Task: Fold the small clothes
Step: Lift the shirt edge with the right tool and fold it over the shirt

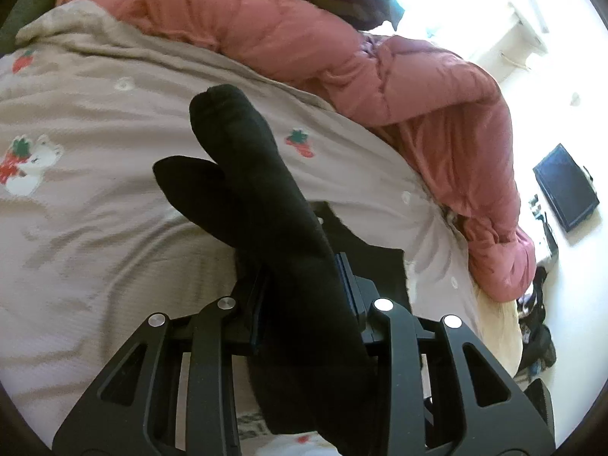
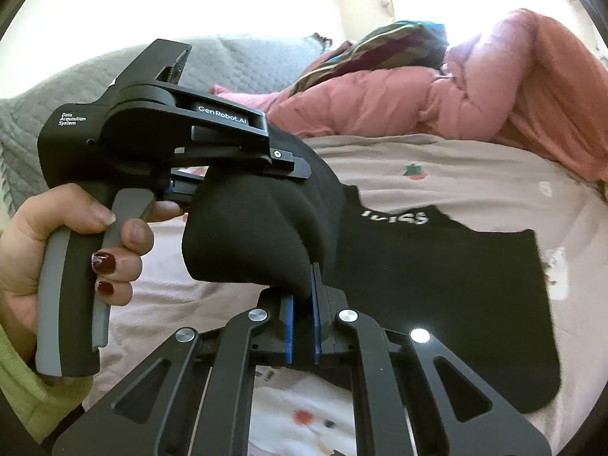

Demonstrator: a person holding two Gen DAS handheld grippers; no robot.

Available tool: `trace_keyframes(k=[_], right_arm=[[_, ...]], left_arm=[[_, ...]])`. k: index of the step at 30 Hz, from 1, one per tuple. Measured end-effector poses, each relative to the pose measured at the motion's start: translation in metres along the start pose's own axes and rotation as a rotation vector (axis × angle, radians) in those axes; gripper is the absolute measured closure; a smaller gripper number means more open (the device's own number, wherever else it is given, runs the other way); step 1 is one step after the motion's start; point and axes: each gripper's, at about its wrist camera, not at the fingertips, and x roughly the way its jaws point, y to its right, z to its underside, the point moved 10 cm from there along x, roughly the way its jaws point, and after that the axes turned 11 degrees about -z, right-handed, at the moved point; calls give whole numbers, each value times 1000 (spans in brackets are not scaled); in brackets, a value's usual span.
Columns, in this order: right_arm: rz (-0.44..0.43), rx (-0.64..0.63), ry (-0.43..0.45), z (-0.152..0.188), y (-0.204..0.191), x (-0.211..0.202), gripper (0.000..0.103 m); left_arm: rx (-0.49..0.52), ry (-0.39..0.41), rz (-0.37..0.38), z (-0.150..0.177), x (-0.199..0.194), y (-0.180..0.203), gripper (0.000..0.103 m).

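A black sock (image 1: 266, 197) is clamped between the jaws of my left gripper (image 1: 304, 281). Two rounded black ends stick out forward above the strawberry-print sheet (image 1: 95, 209). In the right wrist view a hand (image 2: 57, 235) holds the left gripper (image 2: 294, 169), which is shut on a bunched fold of the black sock (image 2: 258, 228). My right gripper (image 2: 304, 304) is shut on the lower edge of that same fold, blue pads pressed to it. The rest of the black fabric, with white lettering (image 2: 399, 218), lies flat on the sheet to the right.
A pink padded quilt (image 1: 342, 60) is heaped along the far side of the bed, with a striped cloth (image 2: 380, 49) on top. A grey quilted blanket (image 2: 235, 64) lies at the back left. Beyond the bed's right edge are a dark screen (image 1: 566, 186) and dark clutter (image 1: 535, 326).
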Motion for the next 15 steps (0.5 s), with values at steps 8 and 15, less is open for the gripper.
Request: trace_keyframes(k=[8, 15], right_arm=[[20, 88, 35, 11, 32, -32, 97], [33, 148, 43, 24, 60, -52, 97]], left_arm=[[65, -18, -1, 17, 9, 49, 79], [99, -45, -26, 33, 27, 78, 79]])
